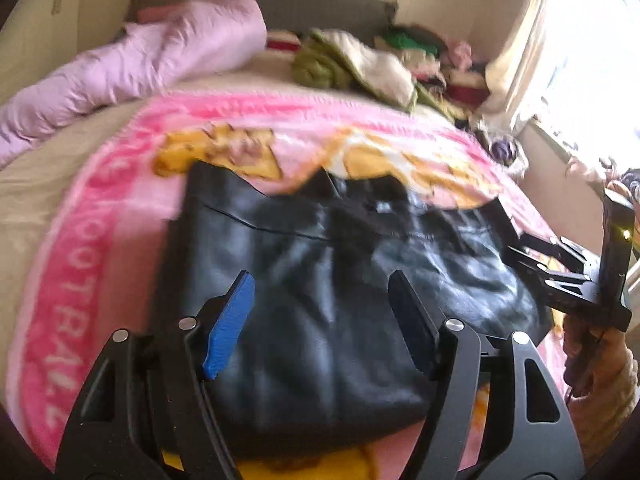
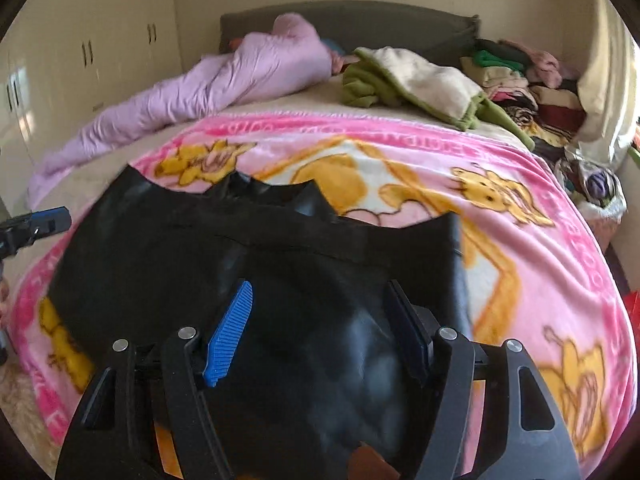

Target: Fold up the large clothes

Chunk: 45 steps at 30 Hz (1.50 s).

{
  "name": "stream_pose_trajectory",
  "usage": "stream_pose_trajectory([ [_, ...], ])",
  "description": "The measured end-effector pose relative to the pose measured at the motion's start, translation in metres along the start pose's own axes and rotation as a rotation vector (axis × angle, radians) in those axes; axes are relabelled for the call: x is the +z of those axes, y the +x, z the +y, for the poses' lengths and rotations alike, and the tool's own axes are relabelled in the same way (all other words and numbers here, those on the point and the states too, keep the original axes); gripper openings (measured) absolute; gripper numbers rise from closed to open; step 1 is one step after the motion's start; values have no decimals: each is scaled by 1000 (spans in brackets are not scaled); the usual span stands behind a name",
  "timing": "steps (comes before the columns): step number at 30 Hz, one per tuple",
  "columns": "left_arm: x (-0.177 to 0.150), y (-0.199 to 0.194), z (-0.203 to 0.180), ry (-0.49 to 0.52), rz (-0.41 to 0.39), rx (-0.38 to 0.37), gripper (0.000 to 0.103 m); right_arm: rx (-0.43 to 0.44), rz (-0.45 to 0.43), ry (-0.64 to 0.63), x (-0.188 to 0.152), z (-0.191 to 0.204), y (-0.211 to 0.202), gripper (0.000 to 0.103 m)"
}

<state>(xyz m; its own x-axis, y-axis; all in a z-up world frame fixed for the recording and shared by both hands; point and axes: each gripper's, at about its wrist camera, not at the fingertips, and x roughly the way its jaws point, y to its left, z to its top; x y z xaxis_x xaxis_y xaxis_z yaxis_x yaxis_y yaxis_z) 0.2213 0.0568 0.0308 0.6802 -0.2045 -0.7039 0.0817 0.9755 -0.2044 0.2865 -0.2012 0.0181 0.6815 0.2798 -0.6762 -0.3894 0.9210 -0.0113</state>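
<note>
Both hand-held grippers hang above the black garment (image 2: 248, 264) with nothing between their blue pads: the left hand-held gripper (image 1: 320, 320) spread wide, the right hand-held gripper (image 2: 320, 328) likewise. The garment lies flat on a pink blanket (image 2: 520, 216) covering the bed; beyond lie a lilac duvet (image 2: 224, 76) and piled clothes (image 2: 516, 80).
</note>
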Motion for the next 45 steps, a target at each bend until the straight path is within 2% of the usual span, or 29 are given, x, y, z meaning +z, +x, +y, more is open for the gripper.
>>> stream_pose_trajectory([
  [4, 5, 52, 15, -27, 84, 116, 65, -86, 101, 1, 4, -10, 41, 66],
  [6, 4, 68, 31, -53, 115, 140, 64, -112, 148, 27, 1, -24, 58, 66],
  [7, 5, 73, 35, -63, 125, 141, 60, -90, 177, 69, -1, -33, 69, 66],
  [9, 3, 78, 40, -60, 126, 136, 59, -48, 202, 135, -6, -46, 79, 66],
  [14, -4, 81, 49, -74, 106, 93, 59, -48, 202, 149, -12, -46, 88, 67],
  [17, -4, 71, 41, -49, 79, 79, 61, -46, 181, 163, -10, -44, 76, 67],
  [20, -5, 49, 28, 1, 64, 116, 74, -31, 118, 191, -9, -38, 44, 72],
  [22, -8, 33, 25, -2, 35, 106, 79, 3, 65, 203, -13, -31, 21, 75],
  [24, -14, 17, 21, 4, 16, 95, 81, 26, 31, 175, -19, -18, 1, 79],
  [27, -24, 3, 15, 19, 9, 99, 90, 45, 5, 146, -29, 0, -19, 79],
  [31, -39, -2, 7, 49, 35, 115, 93, 96, -16, 142, -46, 23, -40, 83],
  [37, -56, -7, -1, 70, 37, 155, 93, 58, -16, 91, -60, 48, -48, 83],
  [41, -67, 5, -5, 77, 92, 172, 93, 71, -9, 89, -67, 58, -44, 83],
  [45, -76, 14, -6, 85, 102, 203, 93, 38, 23, 59, -70, 68, -33, 83],
])
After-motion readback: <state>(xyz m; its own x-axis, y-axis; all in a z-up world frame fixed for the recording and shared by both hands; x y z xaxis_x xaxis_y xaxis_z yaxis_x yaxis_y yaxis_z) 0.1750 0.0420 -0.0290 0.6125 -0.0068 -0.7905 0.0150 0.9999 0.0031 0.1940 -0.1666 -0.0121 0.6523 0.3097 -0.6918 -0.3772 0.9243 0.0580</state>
